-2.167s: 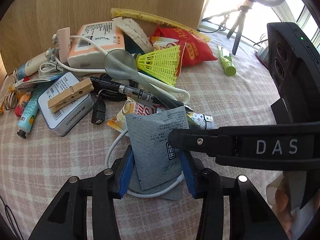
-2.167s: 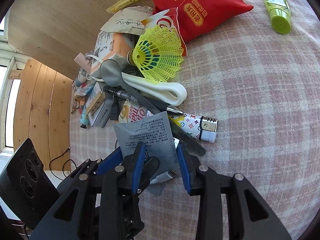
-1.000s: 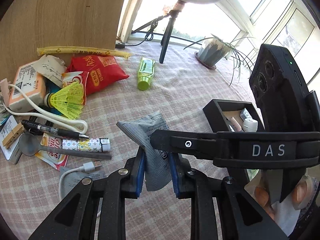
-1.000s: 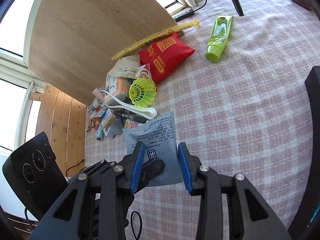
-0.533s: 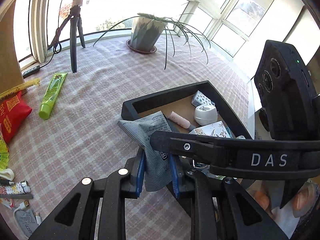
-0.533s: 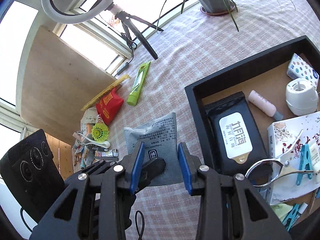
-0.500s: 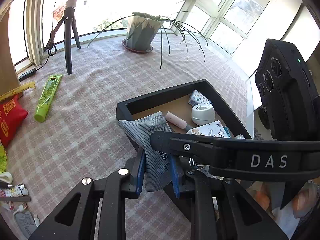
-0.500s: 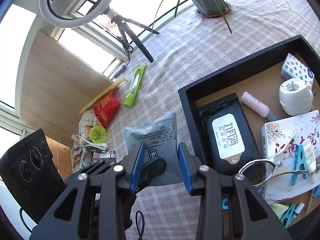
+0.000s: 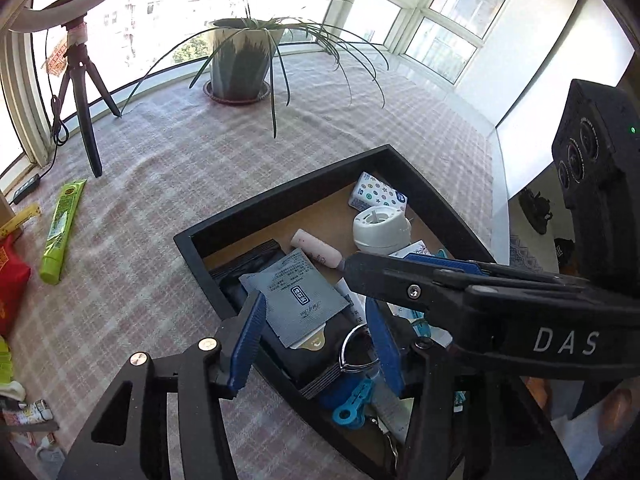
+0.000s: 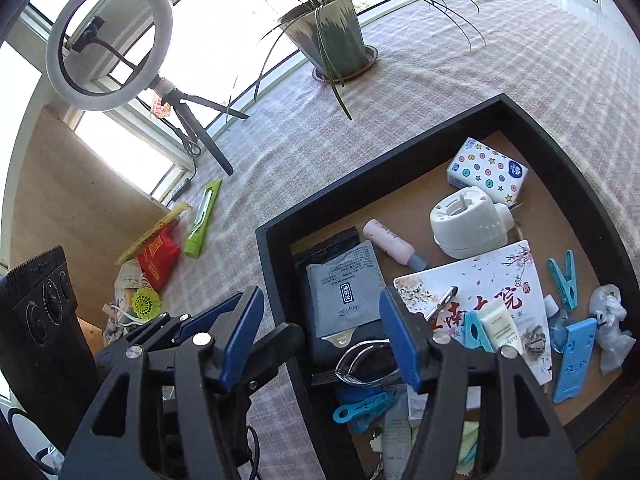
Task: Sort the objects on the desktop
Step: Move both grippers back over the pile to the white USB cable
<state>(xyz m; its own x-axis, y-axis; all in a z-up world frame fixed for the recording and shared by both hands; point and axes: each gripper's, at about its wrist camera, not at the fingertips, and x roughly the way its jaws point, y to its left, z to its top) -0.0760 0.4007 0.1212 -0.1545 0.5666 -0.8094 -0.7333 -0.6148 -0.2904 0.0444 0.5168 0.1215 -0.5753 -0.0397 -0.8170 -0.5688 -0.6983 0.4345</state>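
Observation:
The grey sachet (image 9: 294,296) (image 10: 346,288) lies flat on a black wipes pack (image 10: 326,250) in the near-left corner of the black tray (image 9: 280,204) (image 10: 360,176). My left gripper (image 9: 316,340) hovers above it with its jaws opening; the blue pads (image 9: 246,340) stand apart on either side and do not touch the sachet. My right gripper (image 10: 320,336) hangs over the same spot, jaws also opening, with nothing pressed between the pads (image 10: 400,336). In the left wrist view, one right finger (image 9: 440,288) crosses the frame.
The tray also holds a tissue pack (image 10: 486,170), a white round device (image 10: 468,228), a pink tube (image 10: 390,242), a printed booklet (image 10: 492,280), blue pegs (image 10: 564,276) and metal clippers (image 9: 356,344). On the checked cloth are a green tube (image 9: 62,226), a red bag (image 10: 158,258), a potted plant (image 9: 240,64) and a ring-light tripod (image 10: 192,128).
Both grippers carried the grey sachet from the pile to the tray. Their jaws have since spread, and the sachet has dropped onto the black pack.

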